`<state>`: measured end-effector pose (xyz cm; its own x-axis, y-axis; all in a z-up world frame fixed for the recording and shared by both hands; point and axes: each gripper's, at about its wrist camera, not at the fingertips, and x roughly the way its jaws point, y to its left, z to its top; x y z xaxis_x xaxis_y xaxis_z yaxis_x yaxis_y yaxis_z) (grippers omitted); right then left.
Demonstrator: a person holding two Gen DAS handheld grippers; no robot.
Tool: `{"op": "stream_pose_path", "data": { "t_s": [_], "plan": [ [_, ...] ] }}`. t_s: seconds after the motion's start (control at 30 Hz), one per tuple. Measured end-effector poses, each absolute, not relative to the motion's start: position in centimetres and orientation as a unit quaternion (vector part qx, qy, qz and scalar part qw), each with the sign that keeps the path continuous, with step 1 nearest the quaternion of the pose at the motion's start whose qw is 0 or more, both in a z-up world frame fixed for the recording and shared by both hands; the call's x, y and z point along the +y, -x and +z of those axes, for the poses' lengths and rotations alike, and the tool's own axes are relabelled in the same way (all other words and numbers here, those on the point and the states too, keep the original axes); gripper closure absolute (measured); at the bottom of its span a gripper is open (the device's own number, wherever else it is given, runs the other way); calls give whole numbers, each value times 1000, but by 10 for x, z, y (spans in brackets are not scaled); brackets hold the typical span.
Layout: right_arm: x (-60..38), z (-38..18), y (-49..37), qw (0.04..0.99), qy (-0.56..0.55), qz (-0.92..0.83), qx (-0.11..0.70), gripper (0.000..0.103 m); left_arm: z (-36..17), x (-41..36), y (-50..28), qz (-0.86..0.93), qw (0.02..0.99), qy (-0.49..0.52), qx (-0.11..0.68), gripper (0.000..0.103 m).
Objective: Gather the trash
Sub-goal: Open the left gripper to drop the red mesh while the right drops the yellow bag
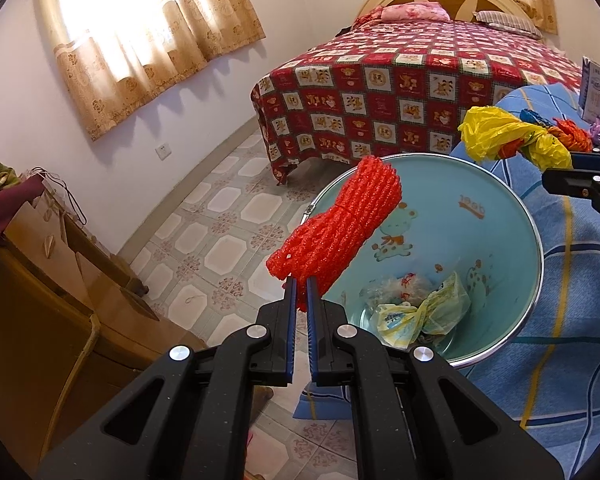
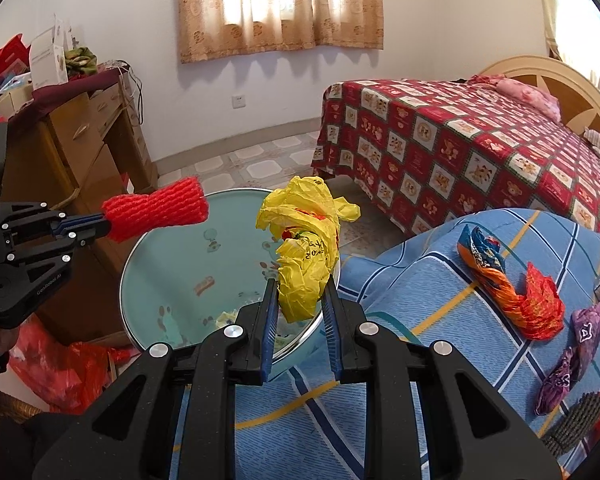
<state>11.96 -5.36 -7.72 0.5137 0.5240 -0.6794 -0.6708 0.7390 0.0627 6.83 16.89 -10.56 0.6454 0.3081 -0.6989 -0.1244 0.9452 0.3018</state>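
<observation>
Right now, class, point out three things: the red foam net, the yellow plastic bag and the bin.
red foam net (image 1: 336, 224), left wrist view, middle of the mesh.
yellow plastic bag (image 2: 304, 264), right wrist view, crumpled middle.
bin (image 1: 480, 216), left wrist view, bare inner wall.

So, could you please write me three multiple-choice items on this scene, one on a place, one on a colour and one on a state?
1. Where does the light blue bin stand?
A. on the bed
B. on the floor beside the blue checked cloth
C. on the wooden dresser

2. What colour is the foam net in the left gripper?
A. red
B. green
C. white

3. What is the right gripper doing?
A. hanging open and empty
B. gripping a crumpled yellow bag
C. pinching a purple wrapper

Answers:
1 B: the bin's rim sits against the blue checked cloth.
2 A: the mesh is bright red.
3 B: yellow plastic sits between its pads.
</observation>
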Motion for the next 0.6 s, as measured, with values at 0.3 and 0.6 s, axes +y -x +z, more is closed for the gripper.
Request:
{"op": "stream_pose_path", "data": {
  "t_s": [0.3, 0.6],
  "plan": [
    [-47, -79, -116, 860, 114, 354, 350, 81, -107, 162, -68, 116, 900, -114, 405, 98],
    [-44, -80, -116, 857, 119, 359, 350, 80, -108, 161, -69, 108, 901, -109, 405, 96]
  ]
}}
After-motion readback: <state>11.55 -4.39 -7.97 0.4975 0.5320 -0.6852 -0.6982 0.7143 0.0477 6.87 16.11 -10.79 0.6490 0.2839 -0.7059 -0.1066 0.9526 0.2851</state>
